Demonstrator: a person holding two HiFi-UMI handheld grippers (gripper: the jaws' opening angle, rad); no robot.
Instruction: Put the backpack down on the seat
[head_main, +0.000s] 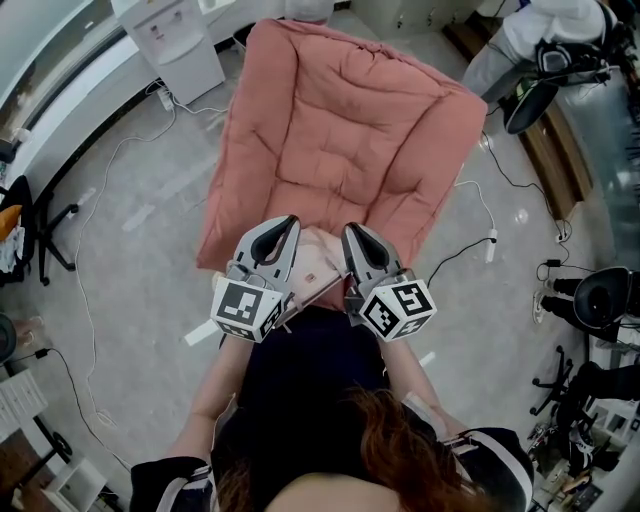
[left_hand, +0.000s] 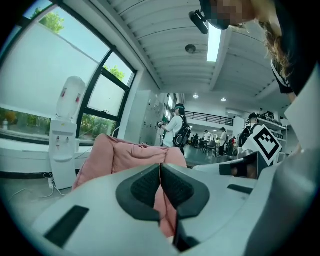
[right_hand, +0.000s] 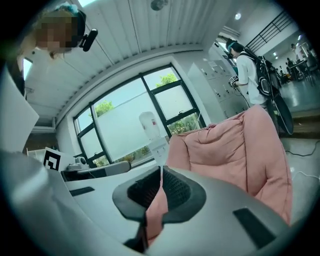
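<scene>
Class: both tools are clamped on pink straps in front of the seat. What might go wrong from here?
1. The left tool and right tool each pinch only a thin pink strap; one could slip free and the load swing.
2. Cables lie on the floor around the seat; stepping closer risks a trip.
3. The seat's cushion looks soft and sloped, so the backpack may slide off.

head view looks steeply down; both gripper views face the same pink seat (head_main: 340, 130).
</scene>
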